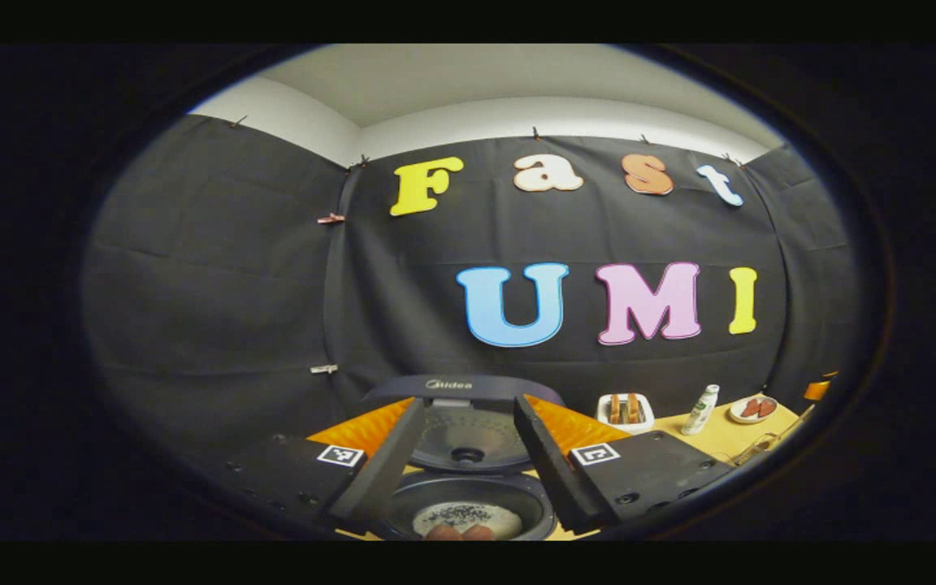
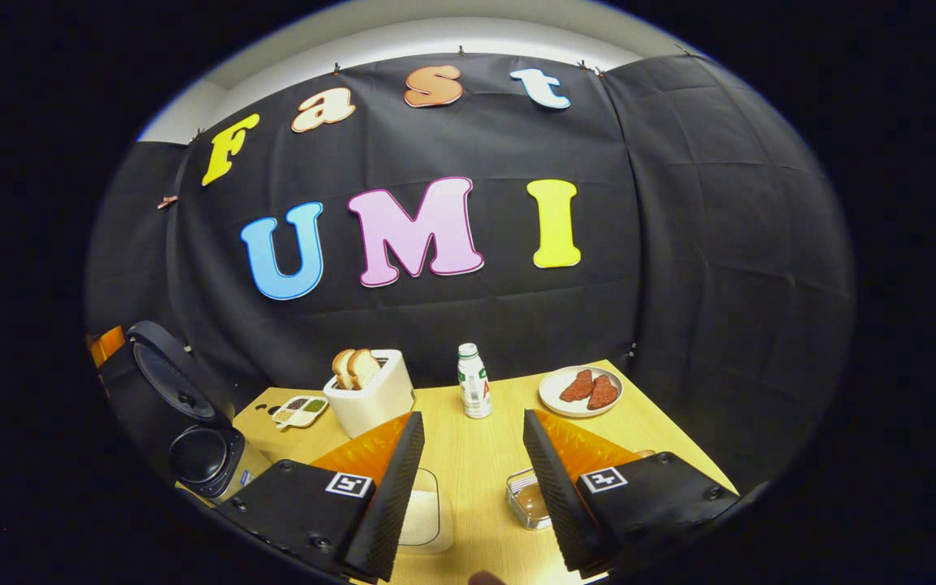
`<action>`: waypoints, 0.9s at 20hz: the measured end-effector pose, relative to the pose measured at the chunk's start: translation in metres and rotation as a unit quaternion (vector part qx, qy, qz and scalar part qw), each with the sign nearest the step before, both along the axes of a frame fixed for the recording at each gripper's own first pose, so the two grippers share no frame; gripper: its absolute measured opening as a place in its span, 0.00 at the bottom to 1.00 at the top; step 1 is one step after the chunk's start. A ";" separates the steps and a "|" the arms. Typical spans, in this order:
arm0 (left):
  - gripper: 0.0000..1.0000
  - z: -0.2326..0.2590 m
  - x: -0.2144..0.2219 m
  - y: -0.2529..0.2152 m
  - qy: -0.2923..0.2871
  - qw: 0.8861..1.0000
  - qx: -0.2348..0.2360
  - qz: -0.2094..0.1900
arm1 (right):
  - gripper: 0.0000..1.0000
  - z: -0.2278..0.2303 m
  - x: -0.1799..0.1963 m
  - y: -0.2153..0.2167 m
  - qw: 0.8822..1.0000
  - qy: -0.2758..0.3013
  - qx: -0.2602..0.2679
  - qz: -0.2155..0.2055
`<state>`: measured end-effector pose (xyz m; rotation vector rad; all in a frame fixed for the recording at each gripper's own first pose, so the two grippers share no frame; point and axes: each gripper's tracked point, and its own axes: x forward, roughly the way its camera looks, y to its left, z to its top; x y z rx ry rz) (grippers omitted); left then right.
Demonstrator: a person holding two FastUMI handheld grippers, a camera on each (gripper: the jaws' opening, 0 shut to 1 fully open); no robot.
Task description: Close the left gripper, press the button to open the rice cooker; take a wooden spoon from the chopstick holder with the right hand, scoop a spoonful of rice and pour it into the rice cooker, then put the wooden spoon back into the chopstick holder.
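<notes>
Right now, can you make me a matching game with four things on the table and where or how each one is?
1. rice cooker
2. toaster
3. bottle
4. white plate

a. holds two red pieces
b. lid up
c. bread slices sticking out the top
d. stands upright between the toaster and the plate

Pairs: 1-b, 2-c, 3-d, 4-a
</notes>
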<state>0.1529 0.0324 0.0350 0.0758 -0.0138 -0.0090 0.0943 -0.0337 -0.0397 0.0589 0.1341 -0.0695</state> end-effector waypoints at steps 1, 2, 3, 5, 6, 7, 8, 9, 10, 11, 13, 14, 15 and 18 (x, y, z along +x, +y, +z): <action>0.77 0.007 0.008 -0.001 -0.005 1.000 0.002 -0.008 | 0.78 0.000 0.000 0.003 1.000 0.000 0.003 -0.001; 0.78 0.011 0.016 0.001 -0.008 1.000 0.002 -0.013 | 0.78 0.000 0.000 0.006 1.000 -0.002 0.005 -0.002; 0.80 0.016 0.024 0.003 -0.009 1.000 0.002 -0.017 | 0.78 0.002 0.000 0.008 1.000 -0.004 0.006 -0.004; 0.81 0.021 0.042 0.005 -0.003 1.000 0.001 -0.026 | 0.77 0.003 -0.001 0.015 1.000 -0.006 0.009 -0.006; 0.81 0.018 0.051 0.005 0.005 1.000 -0.004 -0.029 | 0.78 0.003 -0.002 0.018 1.000 -0.008 0.010 -0.008; 0.81 0.014 0.061 0.006 0.020 0.999 -0.007 -0.033 | 0.78 0.003 -0.002 0.021 1.000 -0.009 0.010 -0.007; 0.82 0.009 0.070 0.005 0.034 0.999 -0.010 -0.039 | 0.78 0.002 -0.003 0.024 1.000 -0.010 0.009 -0.008; 0.82 0.007 0.075 0.005 0.040 0.998 -0.005 -0.040 | 0.78 0.002 -0.004 0.027 1.000 -0.011 0.008 -0.008; 0.83 0.007 0.081 0.007 0.039 0.998 -0.001 -0.039 | 0.78 0.003 -0.005 0.029 1.000 -0.012 0.006 -0.010; 0.82 0.008 0.085 0.006 0.039 0.998 0.004 -0.041 | 0.78 0.003 -0.006 0.030 1.000 -0.013 0.007 -0.010; 0.82 0.003 0.093 0.006 0.053 0.998 0.004 -0.045 | 0.78 0.002 -0.006 0.033 1.000 -0.011 0.006 -0.011; 0.82 -0.004 0.095 0.007 0.064 0.997 0.002 -0.045 | 0.78 0.001 -0.007 0.033 1.000 -0.009 0.006 -0.011; 0.82 -0.006 0.096 0.008 0.068 0.997 0.002 -0.042 | 0.78 0.001 -0.008 0.034 1.000 -0.007 0.006 -0.012; 0.85 -0.009 0.093 0.009 0.073 0.997 -0.007 -0.039 | 0.78 0.003 -0.009 0.032 1.000 -0.009 0.005 -0.012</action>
